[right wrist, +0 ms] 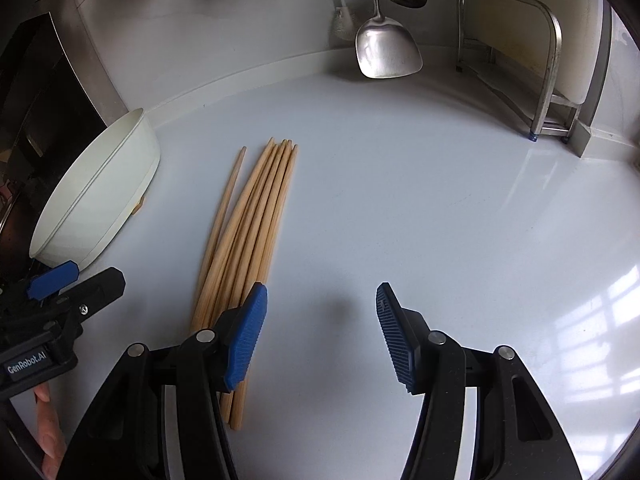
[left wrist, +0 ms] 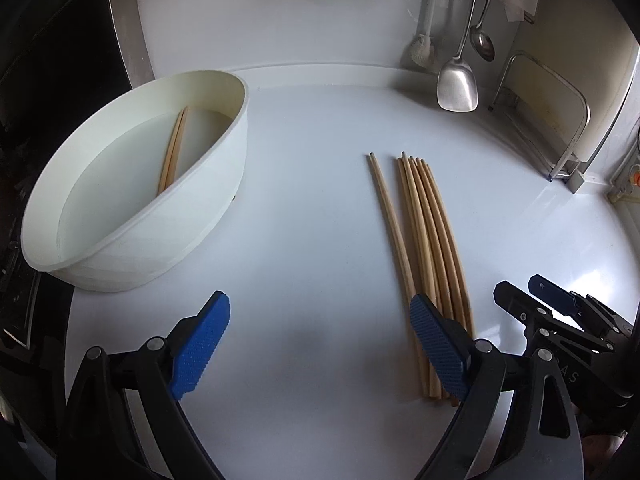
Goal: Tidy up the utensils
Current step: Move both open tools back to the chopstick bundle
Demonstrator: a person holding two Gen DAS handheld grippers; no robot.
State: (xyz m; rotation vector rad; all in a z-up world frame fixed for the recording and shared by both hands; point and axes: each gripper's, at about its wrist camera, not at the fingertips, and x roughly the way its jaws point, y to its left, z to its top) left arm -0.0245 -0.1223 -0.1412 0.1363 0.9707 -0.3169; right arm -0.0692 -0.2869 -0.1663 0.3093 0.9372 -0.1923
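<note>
Several wooden chopsticks [left wrist: 424, 232] lie side by side on the white counter, one a little apart on the left; they also show in the right wrist view [right wrist: 248, 240]. A white oval container [left wrist: 136, 196] lies at the left with two chopsticks [left wrist: 173, 152] inside; it also shows in the right wrist view [right wrist: 96, 196]. My left gripper [left wrist: 320, 344] is open and empty, its right finger over the near ends of the chopsticks. My right gripper [right wrist: 320, 332] is open and empty, just right of the bundle; it shows at the right of the left wrist view [left wrist: 532, 296].
A steel spatula [left wrist: 458, 80] and ladle [left wrist: 482, 40] hang against the back wall beside a white brush [left wrist: 424, 48]. A metal rack with a cutting board [right wrist: 520, 60] stands at the back right. A dark stove area [left wrist: 48, 60] borders the counter at left.
</note>
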